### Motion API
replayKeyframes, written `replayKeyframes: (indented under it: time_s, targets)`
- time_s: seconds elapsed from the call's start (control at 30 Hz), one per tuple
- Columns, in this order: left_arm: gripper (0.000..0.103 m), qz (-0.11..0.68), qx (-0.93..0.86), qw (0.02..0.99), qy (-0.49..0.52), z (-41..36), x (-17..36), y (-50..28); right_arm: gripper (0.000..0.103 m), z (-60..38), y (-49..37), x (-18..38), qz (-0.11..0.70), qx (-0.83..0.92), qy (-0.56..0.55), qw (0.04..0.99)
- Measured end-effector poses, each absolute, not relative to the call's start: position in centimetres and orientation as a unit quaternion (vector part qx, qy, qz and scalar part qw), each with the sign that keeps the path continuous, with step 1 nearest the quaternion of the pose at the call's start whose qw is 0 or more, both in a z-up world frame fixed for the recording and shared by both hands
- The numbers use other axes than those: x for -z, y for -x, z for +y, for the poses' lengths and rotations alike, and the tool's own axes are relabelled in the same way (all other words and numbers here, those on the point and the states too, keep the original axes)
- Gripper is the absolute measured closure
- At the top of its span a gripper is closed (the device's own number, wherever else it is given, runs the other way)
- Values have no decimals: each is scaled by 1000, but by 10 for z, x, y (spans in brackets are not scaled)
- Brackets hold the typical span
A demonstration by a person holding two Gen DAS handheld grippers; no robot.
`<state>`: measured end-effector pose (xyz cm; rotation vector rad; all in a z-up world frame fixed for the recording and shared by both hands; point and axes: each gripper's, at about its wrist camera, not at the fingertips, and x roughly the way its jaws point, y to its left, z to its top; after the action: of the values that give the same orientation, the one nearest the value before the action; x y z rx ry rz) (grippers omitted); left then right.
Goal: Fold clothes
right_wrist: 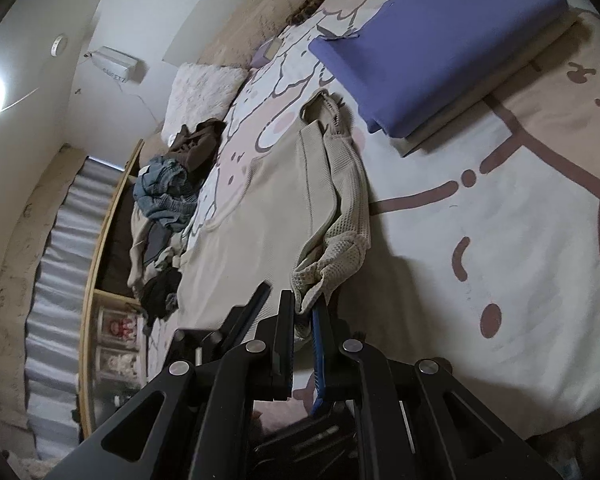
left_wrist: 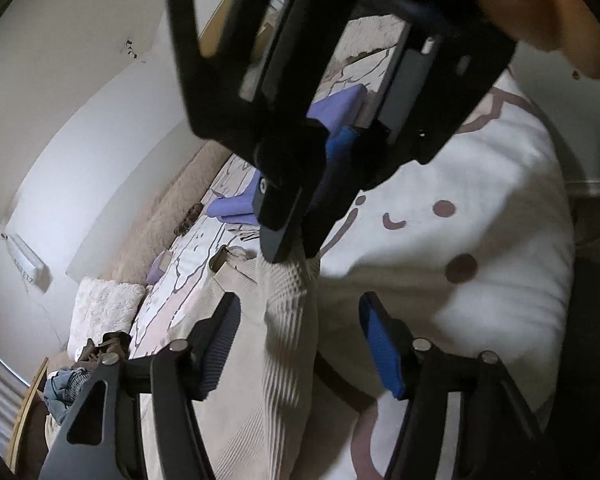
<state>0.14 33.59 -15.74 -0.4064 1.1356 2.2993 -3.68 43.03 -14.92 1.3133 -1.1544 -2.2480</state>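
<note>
Right gripper [right_wrist: 305,312]: clenched on beige sweater [right_wrist: 332,184] cuff, near edge of bed [right_wrist: 520,272].
Left gripper [left_wrist: 300,344]: released, jaws astride the sweater.
Purple stack [right_wrist: 440,40]: far right.

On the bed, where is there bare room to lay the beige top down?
Free: the printed bedspread right of the beige waffle top, below the folded purple stack. Crowded: the unfolded clothes pile at the bed's left edge, near the fluffy pillow.
</note>
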Motion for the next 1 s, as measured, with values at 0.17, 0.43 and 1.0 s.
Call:
replayKeyframes:
  time_s: [0.17,0.43,1.0]
  targets:
    - [84,403,-861,261,166,338,158,11,95,426,38,143,-387,784,-457,163]
    - [90,289,-895,265,210,310,135,31,89,427,28,117,-371,810,-413,188]
    - [90,43,-892,326,309,233,125,72,0,438,216,160,-363,750,-535,139]
